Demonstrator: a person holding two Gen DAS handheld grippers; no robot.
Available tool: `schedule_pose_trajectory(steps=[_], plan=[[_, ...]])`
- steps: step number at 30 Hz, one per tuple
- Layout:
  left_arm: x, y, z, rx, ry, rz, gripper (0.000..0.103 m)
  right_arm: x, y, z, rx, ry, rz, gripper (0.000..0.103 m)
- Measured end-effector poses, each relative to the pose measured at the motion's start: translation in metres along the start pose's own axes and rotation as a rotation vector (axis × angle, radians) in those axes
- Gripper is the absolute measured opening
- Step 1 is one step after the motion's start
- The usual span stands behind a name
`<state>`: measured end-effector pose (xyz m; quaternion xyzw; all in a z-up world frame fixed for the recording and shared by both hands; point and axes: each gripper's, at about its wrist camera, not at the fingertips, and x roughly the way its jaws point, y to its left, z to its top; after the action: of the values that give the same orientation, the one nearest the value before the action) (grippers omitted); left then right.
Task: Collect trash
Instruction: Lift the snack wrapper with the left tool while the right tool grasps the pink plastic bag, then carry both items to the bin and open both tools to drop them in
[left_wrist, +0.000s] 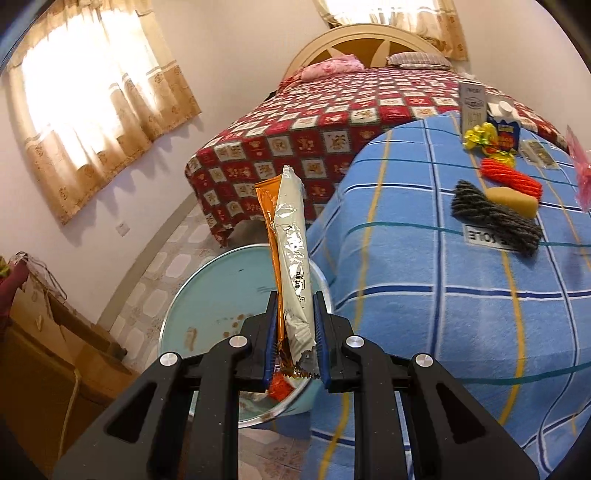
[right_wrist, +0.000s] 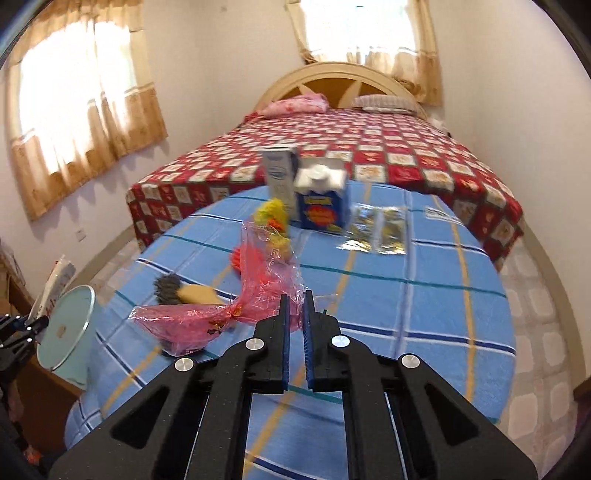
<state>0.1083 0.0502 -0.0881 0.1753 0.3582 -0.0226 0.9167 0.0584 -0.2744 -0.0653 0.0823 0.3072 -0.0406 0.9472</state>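
Observation:
My left gripper (left_wrist: 295, 299) is shut on a long silver and orange snack wrapper (left_wrist: 291, 243), held upright over the pale blue trash bin (left_wrist: 207, 291) beside the table. My right gripper (right_wrist: 295, 299) is shut on a crumpled pink plastic wrapper (right_wrist: 255, 295), held just above the blue checked tablecloth (right_wrist: 406, 306). On the table stand a grey carton (right_wrist: 279, 177) and a blue carton (right_wrist: 325, 199), with silver sachets (right_wrist: 376, 229) and yellow wrappers (right_wrist: 273, 218) near them. The bin also shows at the left in the right wrist view (right_wrist: 68, 325).
An orange skein (left_wrist: 511, 177), a grey skein (left_wrist: 495, 218) and a yellow sponge-like block (left_wrist: 511, 201) lie on the table. A bed with a red checked cover (left_wrist: 332, 122) stands behind. A cardboard box (left_wrist: 55, 354) sits on the floor at the left.

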Motion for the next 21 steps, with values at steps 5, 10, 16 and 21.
schedule_pose_trajectory(steps=[5,10,16,21], plan=[[0.005,0.017,-0.006,-0.022,0.013,0.033,0.018,0.014,0.032,0.007,-0.037,0.009,0.030,0.007],[0.010,0.036,-0.011,-0.043,0.027,0.063,0.018,0.031,0.073,0.011,-0.099,0.013,0.058,0.007],[0.015,0.056,-0.017,-0.059,0.040,0.099,0.018,0.047,0.118,0.013,-0.161,0.013,0.096,0.007],[0.016,0.068,-0.020,-0.075,0.048,0.116,0.018,0.057,0.148,0.016,-0.196,0.021,0.123,0.007]])
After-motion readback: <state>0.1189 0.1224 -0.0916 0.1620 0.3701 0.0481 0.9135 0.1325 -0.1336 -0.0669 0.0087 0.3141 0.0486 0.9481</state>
